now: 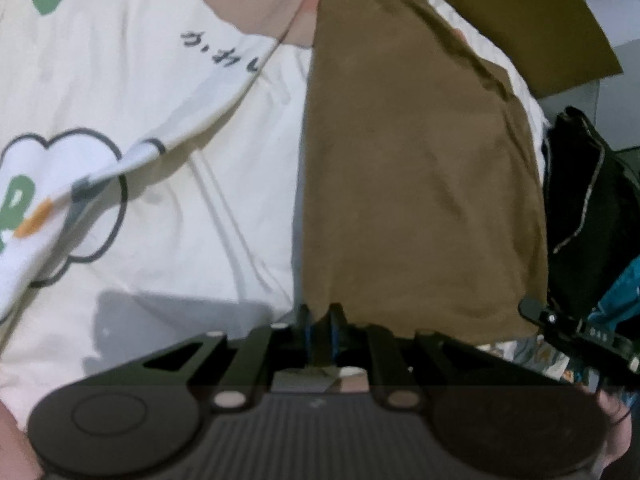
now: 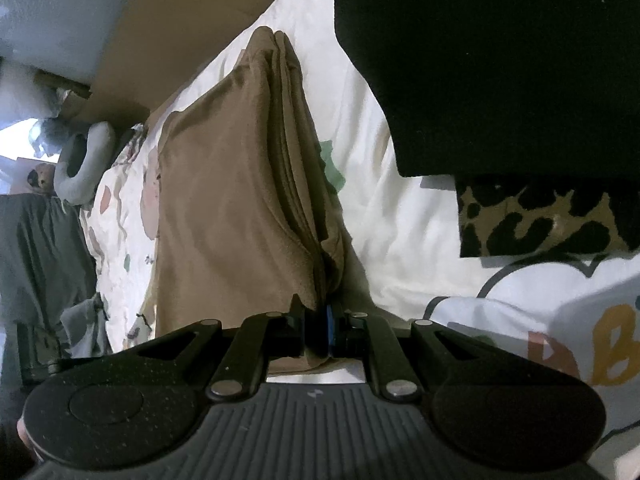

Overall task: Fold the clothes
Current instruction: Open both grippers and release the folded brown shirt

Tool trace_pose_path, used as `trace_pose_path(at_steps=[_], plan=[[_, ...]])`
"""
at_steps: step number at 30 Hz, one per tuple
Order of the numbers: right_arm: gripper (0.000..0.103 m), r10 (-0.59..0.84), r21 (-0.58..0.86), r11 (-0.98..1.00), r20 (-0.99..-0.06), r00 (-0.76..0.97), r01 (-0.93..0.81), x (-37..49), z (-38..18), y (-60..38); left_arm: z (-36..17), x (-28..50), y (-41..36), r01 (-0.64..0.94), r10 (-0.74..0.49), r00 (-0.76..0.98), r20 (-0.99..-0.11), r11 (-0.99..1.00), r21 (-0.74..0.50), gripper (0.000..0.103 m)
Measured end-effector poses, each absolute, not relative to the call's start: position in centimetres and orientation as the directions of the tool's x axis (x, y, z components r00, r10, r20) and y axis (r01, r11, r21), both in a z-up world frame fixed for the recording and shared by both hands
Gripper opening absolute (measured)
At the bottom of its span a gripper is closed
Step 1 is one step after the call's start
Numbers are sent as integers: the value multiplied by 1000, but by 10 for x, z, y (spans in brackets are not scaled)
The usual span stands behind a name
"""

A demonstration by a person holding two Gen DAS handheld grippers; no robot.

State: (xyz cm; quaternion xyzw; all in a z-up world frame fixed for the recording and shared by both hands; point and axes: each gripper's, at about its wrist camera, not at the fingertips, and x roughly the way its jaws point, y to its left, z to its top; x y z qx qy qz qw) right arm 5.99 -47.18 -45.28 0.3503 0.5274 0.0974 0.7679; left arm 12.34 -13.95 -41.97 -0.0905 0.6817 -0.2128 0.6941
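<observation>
A brown garment (image 1: 420, 168) lies folded in layers on a cream printed bed cover (image 1: 160, 80). My left gripper (image 1: 320, 316) is shut on the garment's near corner. In the right wrist view the same brown garment (image 2: 232, 200) rises from my right gripper (image 2: 322, 312), which is shut on its stacked edges. The right gripper also shows at the right edge of the left wrist view (image 1: 536, 308), at the garment's other near corner. The garment is held between both grippers just above the cover.
A black garment (image 1: 588, 208) lies right of the brown one. A large black cloth (image 2: 500, 60) and a leopard-print piece (image 2: 536, 220) lie at the right in the right wrist view. Brown cardboard (image 1: 540, 12) lies beyond. A grey stuffed toy (image 2: 84, 160) sits at the left.
</observation>
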Motion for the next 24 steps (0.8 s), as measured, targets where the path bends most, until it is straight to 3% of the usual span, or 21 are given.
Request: trace_pose_path(at_steps=[2, 3, 4, 11, 15, 18, 19, 22, 24], plan=[[31, 503, 628, 751, -746, 437, 207, 60, -452, -472, -427, 125, -140, 167, -430, -18, -902, 889, -427, 22], [46, 493, 621, 756, -748, 444, 207, 61, -452, -474, -430, 126, -140, 163, -437, -16, -899, 886, -434, 23], [50, 491, 622, 754, -747, 448, 211, 63, -454, -476, -433, 127, -140, 153, -448, -18, -894, 882, -445, 25], [52, 516, 659, 717, -721, 462, 227, 74, -464, -481, -440, 138, -145, 145, -480, -16, -877, 867, -477, 30], [49, 556, 689, 684, -705, 441, 238, 75, -473, -476, -445, 141, -143, 122, -506, -47, -861, 853, -507, 31], [25, 575, 703, 665, -697, 428, 252, 73, -477, -475, -449, 139, -141, 88, -526, -58, -848, 844, -530, 28], [22, 580, 708, 656, -694, 427, 260, 73, -478, -476, -450, 138, -141, 79, -528, -58, -847, 843, -531, 27], [14, 588, 712, 657, -689, 424, 248, 72, -475, -474, -449, 134, -145, 79, -531, -56, -846, 842, -534, 12], [12, 584, 702, 674, -697, 417, 229, 72, -471, -471, -446, 132, -148, 88, -528, -51, -848, 843, -531, 9]])
